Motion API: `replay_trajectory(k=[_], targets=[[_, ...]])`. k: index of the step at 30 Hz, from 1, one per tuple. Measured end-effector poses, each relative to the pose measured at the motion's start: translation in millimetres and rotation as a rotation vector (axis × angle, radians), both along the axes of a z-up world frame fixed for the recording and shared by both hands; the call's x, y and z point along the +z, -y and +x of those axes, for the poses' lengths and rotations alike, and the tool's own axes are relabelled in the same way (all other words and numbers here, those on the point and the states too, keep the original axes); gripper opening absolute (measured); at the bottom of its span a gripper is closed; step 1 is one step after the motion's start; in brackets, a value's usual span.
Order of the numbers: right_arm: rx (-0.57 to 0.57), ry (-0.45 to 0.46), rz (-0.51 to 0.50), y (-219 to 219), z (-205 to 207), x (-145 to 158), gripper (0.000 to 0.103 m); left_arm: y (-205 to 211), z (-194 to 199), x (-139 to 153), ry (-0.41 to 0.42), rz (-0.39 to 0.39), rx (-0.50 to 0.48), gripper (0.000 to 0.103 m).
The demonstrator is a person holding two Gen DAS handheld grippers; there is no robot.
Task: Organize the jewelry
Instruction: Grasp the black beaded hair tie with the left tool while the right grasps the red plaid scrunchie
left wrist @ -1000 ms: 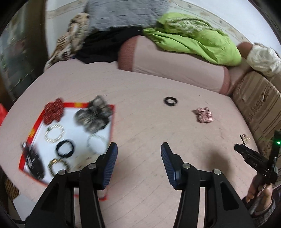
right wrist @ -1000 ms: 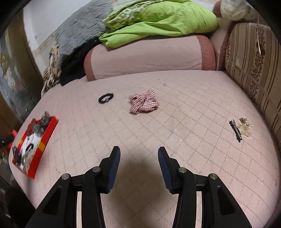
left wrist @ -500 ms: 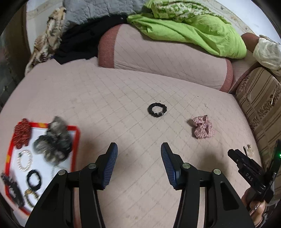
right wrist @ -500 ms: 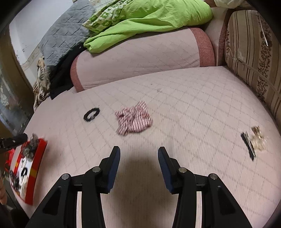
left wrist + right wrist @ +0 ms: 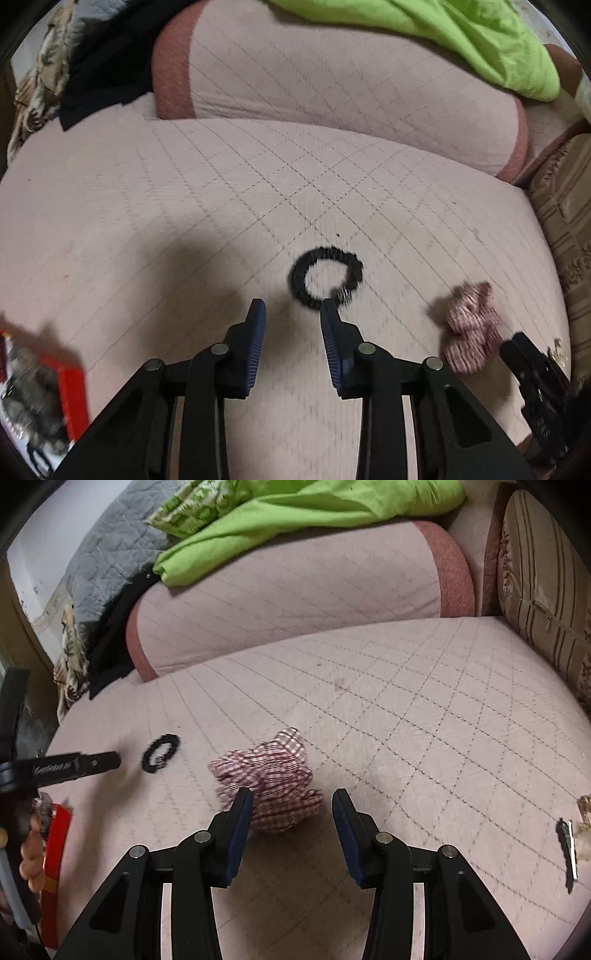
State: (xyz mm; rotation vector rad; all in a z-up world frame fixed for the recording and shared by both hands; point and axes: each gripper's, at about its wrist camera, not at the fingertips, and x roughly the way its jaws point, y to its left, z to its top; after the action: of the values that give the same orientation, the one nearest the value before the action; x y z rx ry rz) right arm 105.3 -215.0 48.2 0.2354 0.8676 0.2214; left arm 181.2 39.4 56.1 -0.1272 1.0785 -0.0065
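Observation:
A black scrunchie [image 5: 327, 277] lies on the pink quilted bed, just ahead of my open, empty left gripper [image 5: 293, 314]; it also shows in the right wrist view [image 5: 160, 753]. A red-and-white checked scrunchie [image 5: 273, 782] lies right in front of my open, empty right gripper [image 5: 291, 801]; in the left wrist view it [image 5: 471, 332] is at the right. The red-rimmed tray [image 5: 72, 391] with jewelry sits at the lower left. A black hair clip [image 5: 567, 845] and a small gold piece [image 5: 585, 808] lie at the far right.
A pink bolster [image 5: 332, 77] runs along the back with a green blanket [image 5: 295, 513] and grey quilt [image 5: 107, 542] on it. A striped cushion [image 5: 543, 579] stands at the right. The left gripper's body [image 5: 59, 768] shows at the left of the right wrist view.
Both grippers have moved forward and down toward the bed. The left has swung away from the tray to the black scrunchie; the right has closed in on the checked scrunchie.

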Motion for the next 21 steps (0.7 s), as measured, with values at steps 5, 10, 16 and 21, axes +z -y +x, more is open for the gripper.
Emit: replay_trajectory(k=[5,10,16,21], targets=[[-0.003,-0.005,0.023,2.8,15.1,-10.0,0.049,5.1,29.0,-25.7,-0.022,-0.022,-0.018,0.03],[0.008,-0.032,0.044,-0.4,23.8,-24.0,0.049,19.2,36.1,-32.2,0.025,0.051,-0.055,0.032],[0.041,-0.014,0.033,-10.0,22.1,-26.9,0.027,29.4,28.8,-33.3,0.046,0.129,-0.066,0.02],[0.041,-0.03,0.056,-9.0,21.4,-27.6,0.011,38.3,11.2,-23.0,0.022,0.125,-0.106,0.006]])
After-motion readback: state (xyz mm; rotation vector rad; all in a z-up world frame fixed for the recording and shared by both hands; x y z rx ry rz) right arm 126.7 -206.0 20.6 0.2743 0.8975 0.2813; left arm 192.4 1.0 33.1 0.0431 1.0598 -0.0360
